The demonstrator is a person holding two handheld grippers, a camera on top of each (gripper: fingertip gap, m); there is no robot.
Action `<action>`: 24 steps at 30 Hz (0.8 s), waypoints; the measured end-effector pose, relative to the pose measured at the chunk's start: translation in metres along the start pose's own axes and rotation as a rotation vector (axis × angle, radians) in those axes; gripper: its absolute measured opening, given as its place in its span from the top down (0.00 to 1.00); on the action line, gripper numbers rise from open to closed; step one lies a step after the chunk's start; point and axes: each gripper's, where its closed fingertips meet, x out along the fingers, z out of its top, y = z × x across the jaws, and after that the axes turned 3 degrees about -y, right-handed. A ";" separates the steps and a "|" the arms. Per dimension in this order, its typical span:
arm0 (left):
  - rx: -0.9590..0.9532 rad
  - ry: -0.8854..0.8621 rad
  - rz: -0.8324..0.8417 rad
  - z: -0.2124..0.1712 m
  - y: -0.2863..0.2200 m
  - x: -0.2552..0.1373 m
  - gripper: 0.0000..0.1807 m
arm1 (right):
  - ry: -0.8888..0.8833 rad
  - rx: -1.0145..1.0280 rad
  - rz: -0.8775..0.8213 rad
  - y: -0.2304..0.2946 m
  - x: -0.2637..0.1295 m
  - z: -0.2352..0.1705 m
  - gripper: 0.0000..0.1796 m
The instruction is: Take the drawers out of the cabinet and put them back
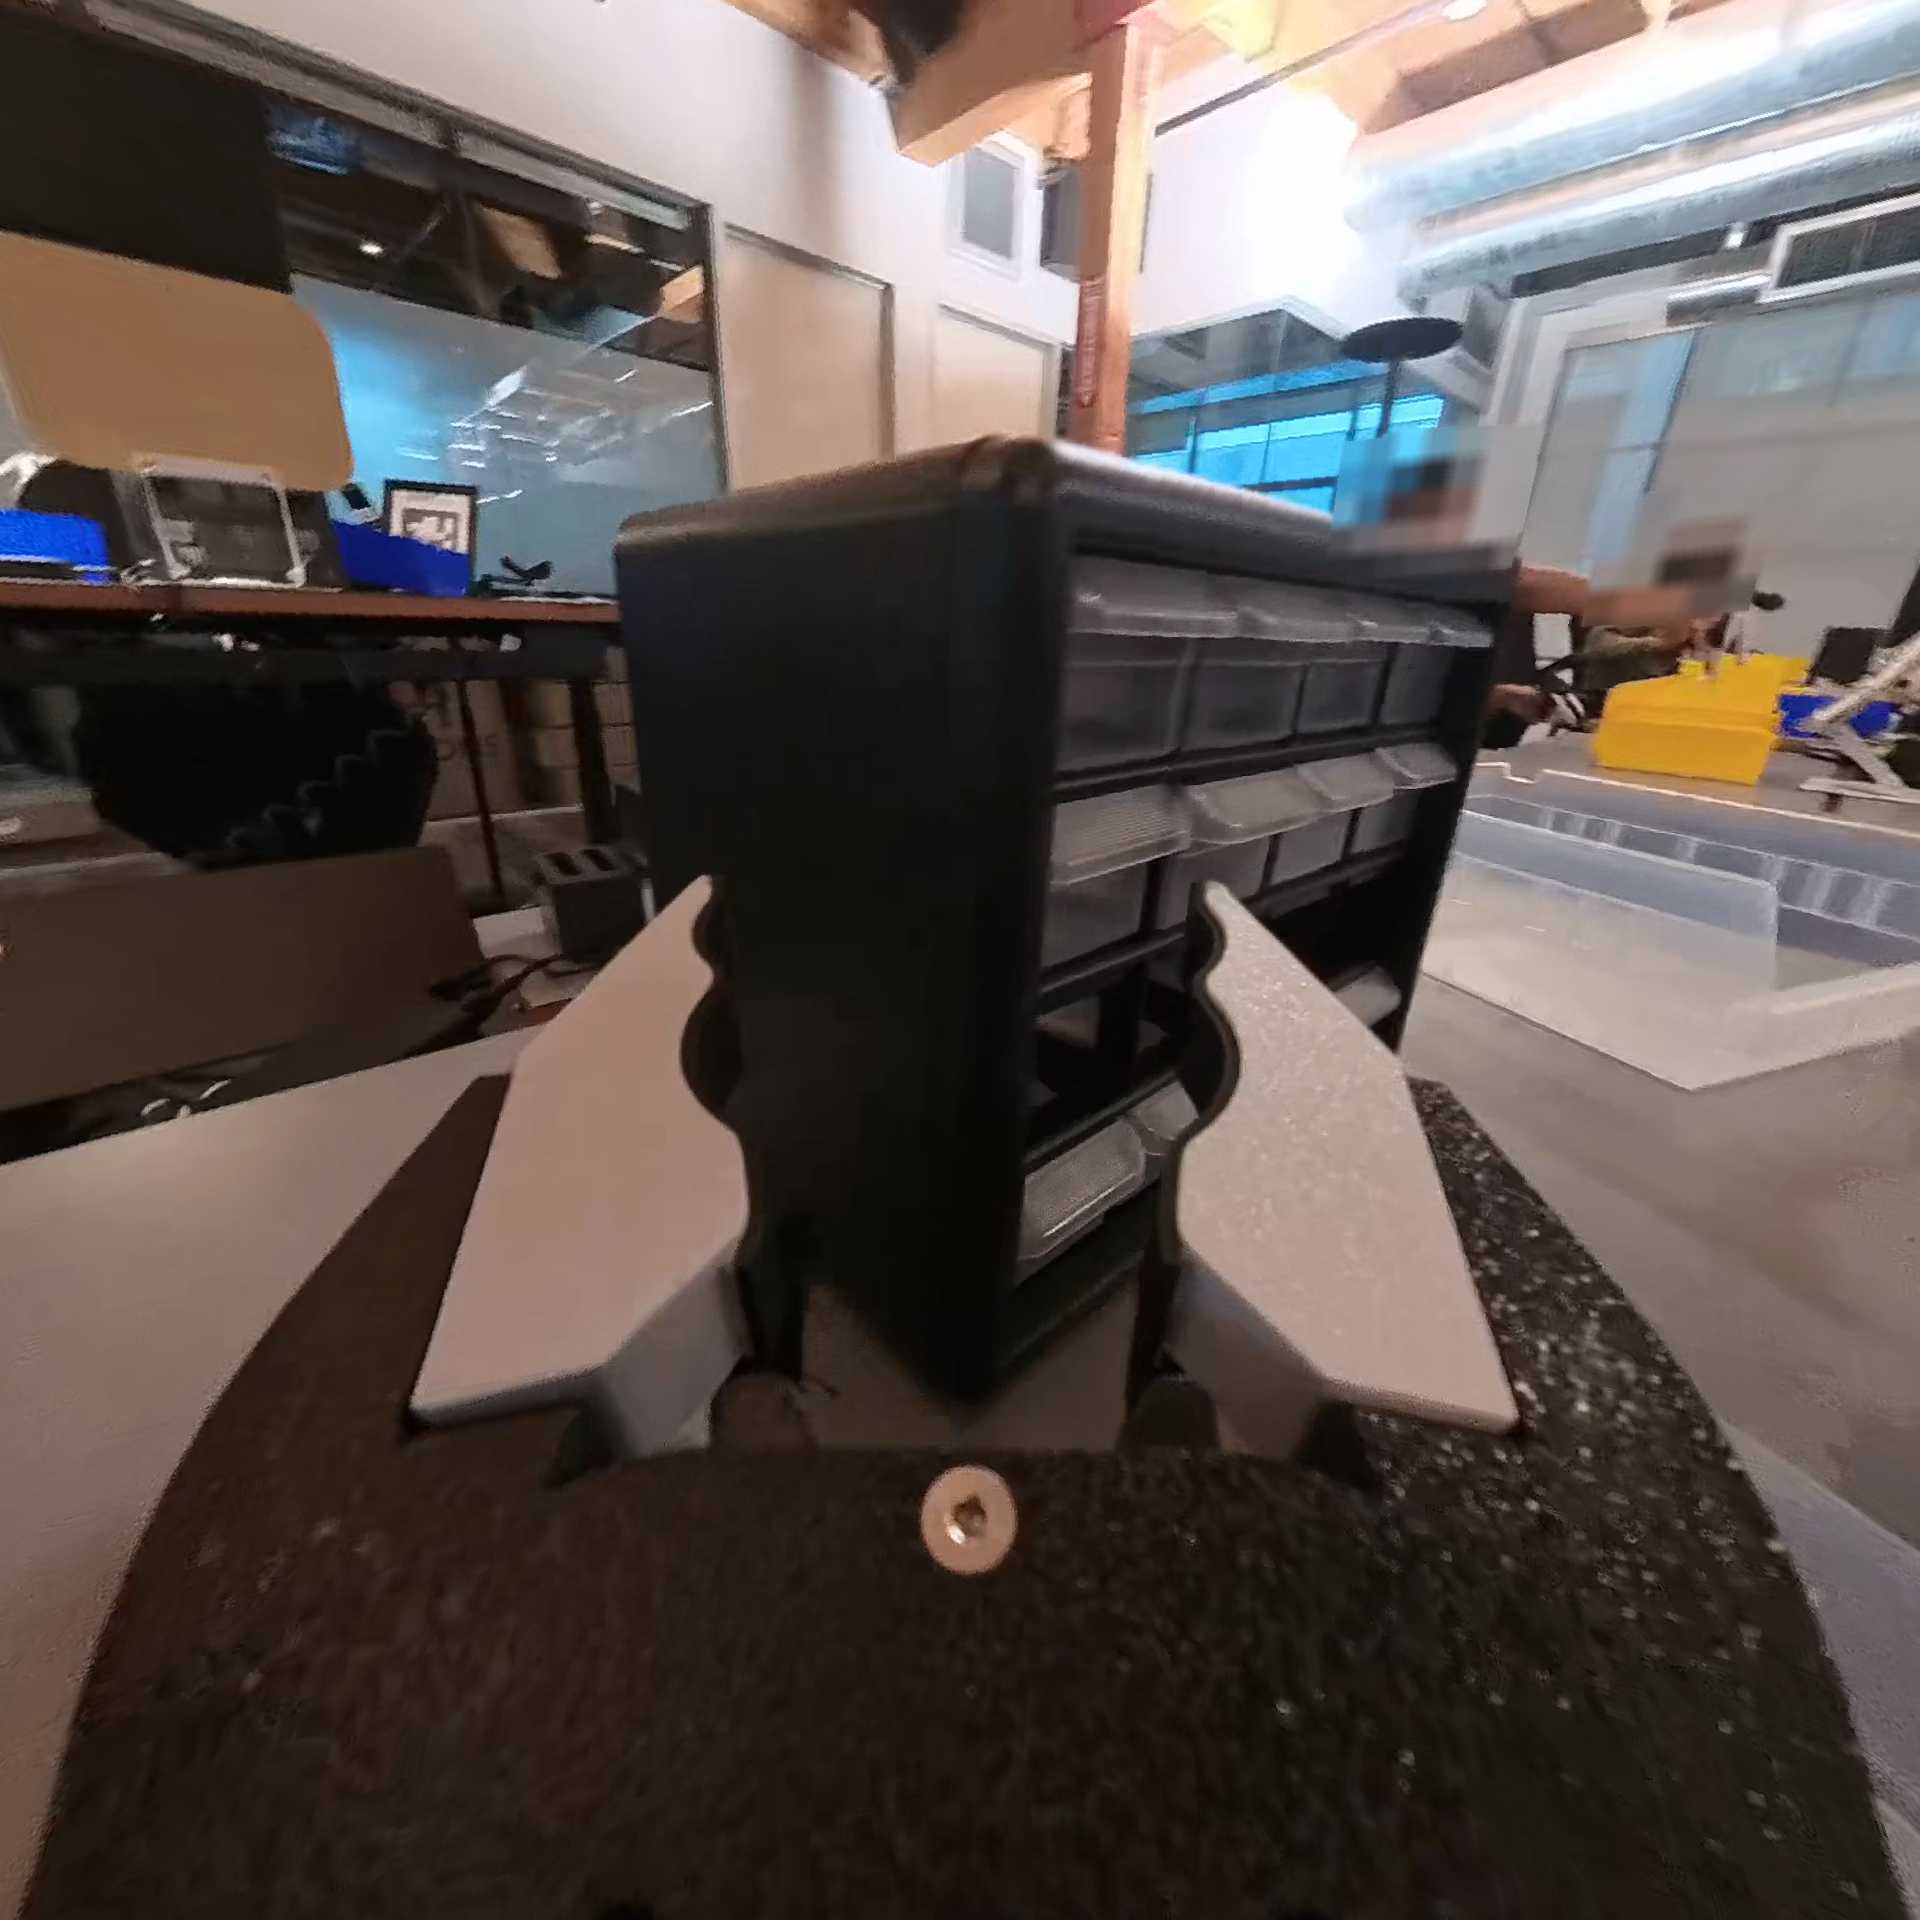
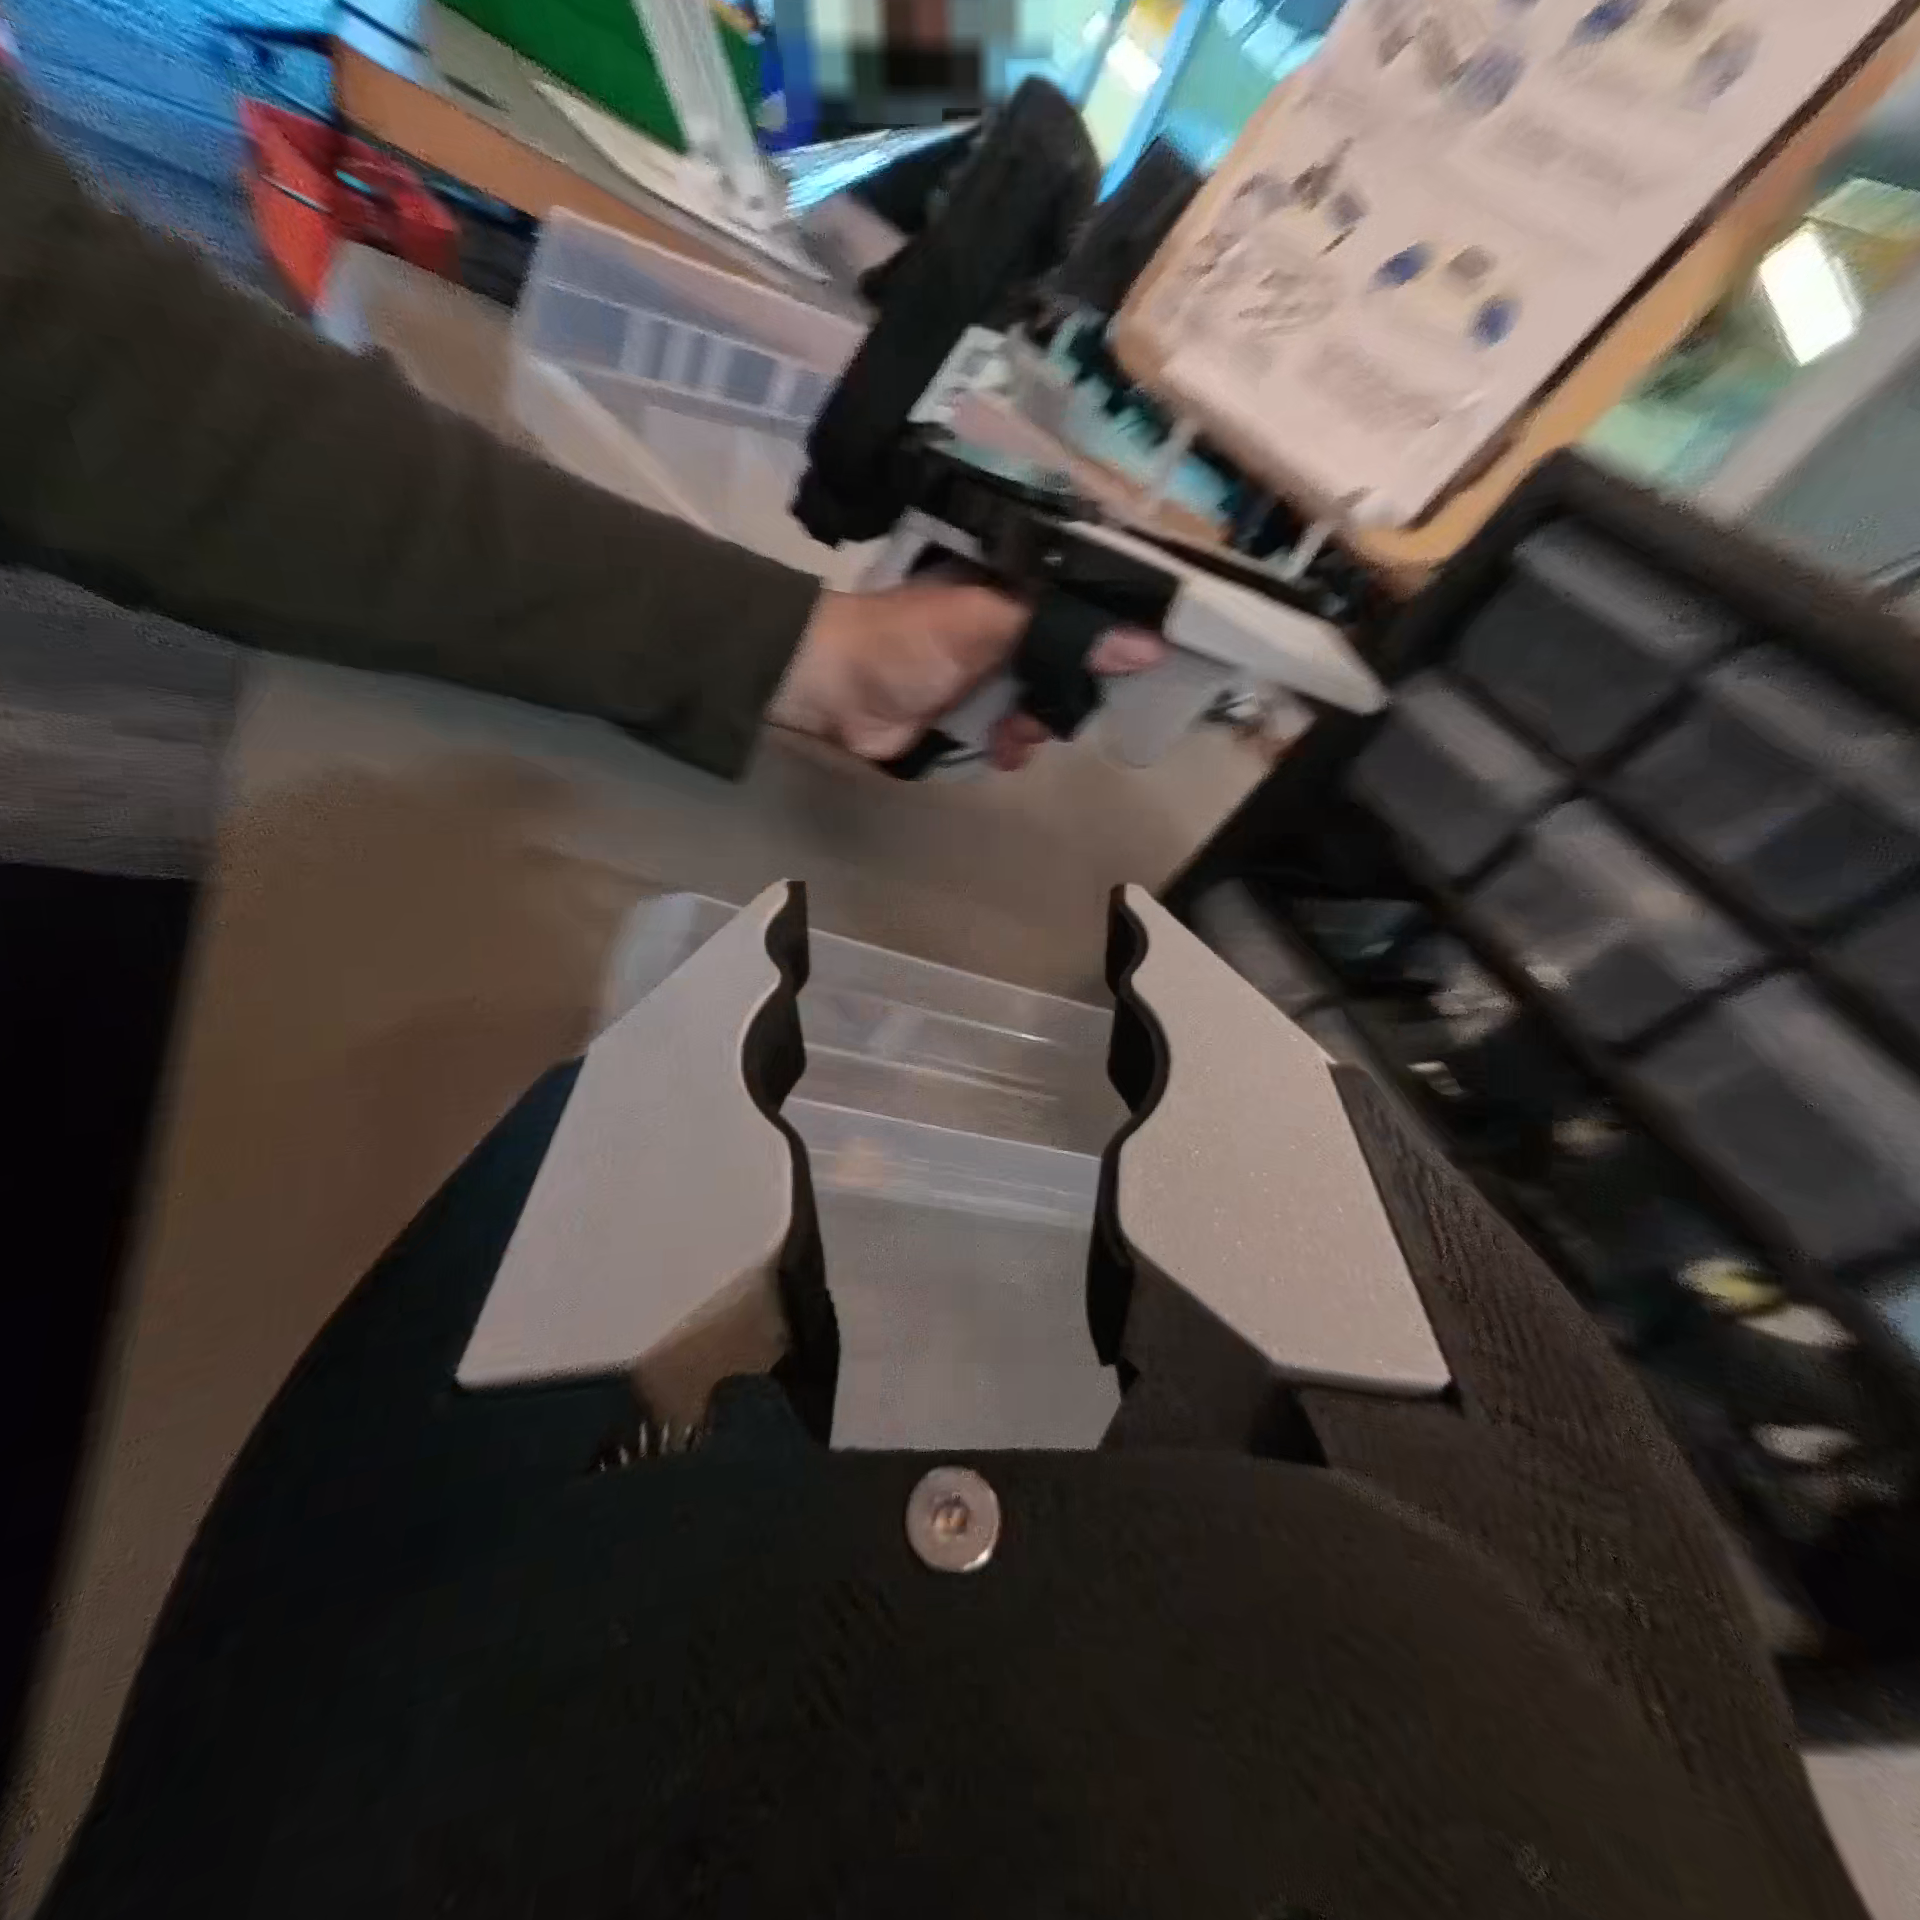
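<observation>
The black cabinet (image 1: 883, 779) stands on the table with rows of clear drawers (image 1: 1122, 686) in its front; some lower slots look empty. My left gripper (image 1: 956, 914) is open, with a finger on each side of the cabinet's near corner. It also shows in the right wrist view (image 2: 1247, 644), against the cabinet's (image 2: 1662, 831) upper left edge. My right gripper (image 2: 956, 904) is shut on a clear drawer (image 2: 951, 1143), held out of the cabinet, to its left and over the table. The right wrist view is blurred.
A person's hand and dark sleeve (image 2: 364, 520) hold the left gripper, which carries a printed board (image 2: 1455, 239). Clear plastic bins (image 1: 1621, 904) lie right of the cabinet on the grey table (image 1: 1662, 1195). Yellow bins (image 1: 1683, 727) stand farther back. A cluttered desk (image 1: 260, 603) is at left.
</observation>
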 end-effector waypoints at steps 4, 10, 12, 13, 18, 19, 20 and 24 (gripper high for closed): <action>-0.005 0.033 0.098 -0.009 0.013 0.001 0.53 | 0.150 0.278 0.224 0.043 0.008 0.000 0.66; -0.052 0.077 0.109 -0.019 0.010 0.006 0.61 | 0.356 0.391 0.262 0.076 0.023 -0.027 0.70; -0.063 0.103 0.092 -0.024 0.008 0.007 0.64 | 0.432 0.360 0.255 0.078 0.025 -0.039 0.72; -0.067 0.114 0.076 -0.026 0.006 0.008 0.65 | 0.459 0.345 0.254 0.079 0.025 -0.044 0.74; -0.081 0.118 -0.004 -0.031 -0.010 0.011 0.68 | 0.478 0.263 0.294 0.084 0.020 -0.046 0.92; -0.083 0.112 -0.001 -0.031 -0.009 0.010 0.69 | 0.490 0.242 0.307 0.084 0.018 -0.047 0.92; -0.090 0.109 -0.006 -0.031 -0.010 0.010 0.69 | 0.500 0.222 0.325 0.084 0.016 -0.047 0.93; -0.147 0.098 -0.025 -0.028 -0.008 0.009 0.71 | 0.500 0.151 0.403 0.080 0.007 -0.043 0.93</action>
